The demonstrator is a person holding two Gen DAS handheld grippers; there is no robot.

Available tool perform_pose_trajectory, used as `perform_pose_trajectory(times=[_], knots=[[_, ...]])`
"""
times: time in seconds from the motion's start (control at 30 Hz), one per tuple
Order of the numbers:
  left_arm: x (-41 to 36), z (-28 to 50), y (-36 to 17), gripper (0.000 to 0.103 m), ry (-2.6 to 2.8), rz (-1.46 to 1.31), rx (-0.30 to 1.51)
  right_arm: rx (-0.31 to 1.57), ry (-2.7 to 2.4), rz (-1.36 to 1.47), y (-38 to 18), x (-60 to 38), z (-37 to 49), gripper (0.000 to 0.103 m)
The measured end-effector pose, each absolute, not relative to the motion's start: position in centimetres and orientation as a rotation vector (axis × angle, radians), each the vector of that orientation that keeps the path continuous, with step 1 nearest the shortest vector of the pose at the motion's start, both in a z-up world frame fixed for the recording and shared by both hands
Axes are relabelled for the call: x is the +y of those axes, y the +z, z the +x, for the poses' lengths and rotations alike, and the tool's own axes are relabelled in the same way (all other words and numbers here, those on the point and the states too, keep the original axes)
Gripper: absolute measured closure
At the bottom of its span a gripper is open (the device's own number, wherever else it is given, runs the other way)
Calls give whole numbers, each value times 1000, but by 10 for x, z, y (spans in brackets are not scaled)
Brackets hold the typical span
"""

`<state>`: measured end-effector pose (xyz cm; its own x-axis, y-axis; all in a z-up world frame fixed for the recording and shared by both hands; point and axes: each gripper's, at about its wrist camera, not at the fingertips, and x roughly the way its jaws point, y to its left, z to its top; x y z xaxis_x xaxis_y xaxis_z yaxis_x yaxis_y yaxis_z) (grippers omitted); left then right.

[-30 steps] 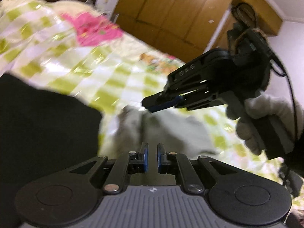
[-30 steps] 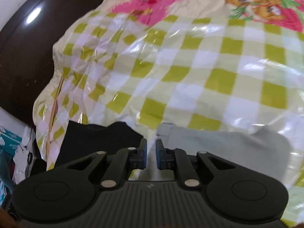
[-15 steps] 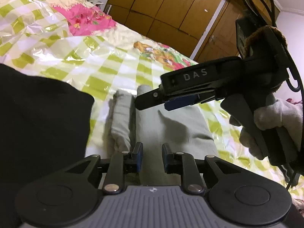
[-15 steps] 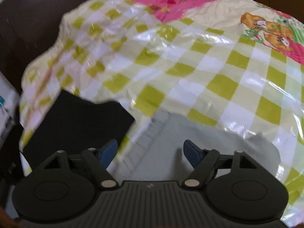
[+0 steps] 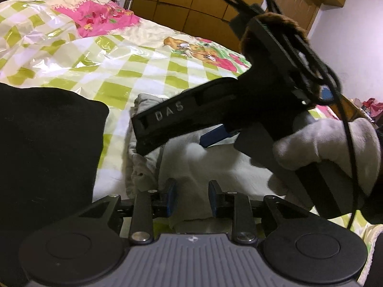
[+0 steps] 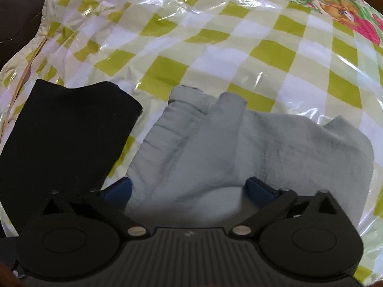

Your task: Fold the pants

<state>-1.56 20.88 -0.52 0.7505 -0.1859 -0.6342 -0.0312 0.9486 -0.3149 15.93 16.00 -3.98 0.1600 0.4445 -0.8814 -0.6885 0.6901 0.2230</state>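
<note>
The grey pants (image 6: 239,148) lie folded on the checked plastic sheet (image 6: 191,35) over the bed, just beside a folded black garment (image 6: 62,129). The right gripper (image 6: 189,187) hangs over them, its jaws having just swung wide apart, pads pressing nothing. The left gripper (image 5: 191,198) has been opening too, now parted a little above the cloth, holding nothing. A gloved hand (image 5: 330,143) grips the right tool.

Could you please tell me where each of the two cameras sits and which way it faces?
Left wrist: on the left gripper, facing across the bed toward wooden wardrobes; shows the right gripper in a white-gloved hand.
Right wrist: on the right gripper, jaws wide, looking steeply down; only its blue-padded fingers show.
Shared: folded grey pants, folded black garment, green-checked plastic sheet.
</note>
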Motion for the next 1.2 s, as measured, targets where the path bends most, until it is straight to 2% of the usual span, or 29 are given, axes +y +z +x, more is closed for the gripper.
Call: perform_pose_trajectory(times=[0.33, 0.67, 0.73, 0.8, 0.83, 0.87, 0.9, 0.97, 1.03, 1.2], knots=[[205, -16, -5, 61, -123, -323, 718, 1275, 816, 28, -53, 140, 199, 0], [204, -16, -5, 61, -118, -331, 716, 1258, 668, 225, -56, 131, 202, 1], [204, -17, -5, 61, -111, -325, 711, 1255, 723, 171, -51, 127, 200, 9], [204, -21, -2, 61, -99, -319, 691, 1245, 702, 110, -41, 124, 197, 38], [204, -23, 0, 61, -97, -321, 682, 1236, 688, 73, -30, 120, 195, 49], [205, -25, 1, 61, -93, -326, 674, 1236, 688, 73, -30, 120, 195, 68], [205, -25, 2, 61, -88, -331, 669, 1245, 693, 78, -28, 116, 194, 79], [204, -24, 3, 60, -88, -322, 669, 1259, 699, 69, -25, 111, 196, 85], [203, -24, 5, 59, -80, -313, 668, 1263, 696, 27, -26, 112, 198, 95], [192, -22, 13, 52, -43, -213, 631, 1234, 758, 77, -7, 100, 193, 98]])
